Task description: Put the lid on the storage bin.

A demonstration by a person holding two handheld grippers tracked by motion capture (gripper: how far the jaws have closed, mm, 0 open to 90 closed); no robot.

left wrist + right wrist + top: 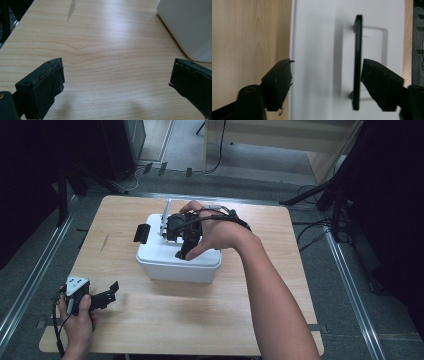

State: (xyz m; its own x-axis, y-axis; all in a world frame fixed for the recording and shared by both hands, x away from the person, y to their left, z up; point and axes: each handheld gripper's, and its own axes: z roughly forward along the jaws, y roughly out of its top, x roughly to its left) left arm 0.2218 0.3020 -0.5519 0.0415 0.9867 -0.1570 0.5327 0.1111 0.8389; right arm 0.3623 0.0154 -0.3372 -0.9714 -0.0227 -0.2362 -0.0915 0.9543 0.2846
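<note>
Left gripper (111, 292) near the table's (200, 305) front left corner, jaws spread, nothing between, white lidded box (177, 262) mid-table toward the far edge, right gripper (327, 82) over its lid, jaws parted, upright black handle (357, 62) between them, ungripped.

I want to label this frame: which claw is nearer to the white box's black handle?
Right. The right claw is open over the white box, its jaws astride the black handle. The left claw rests on the table, apart from it.
</note>
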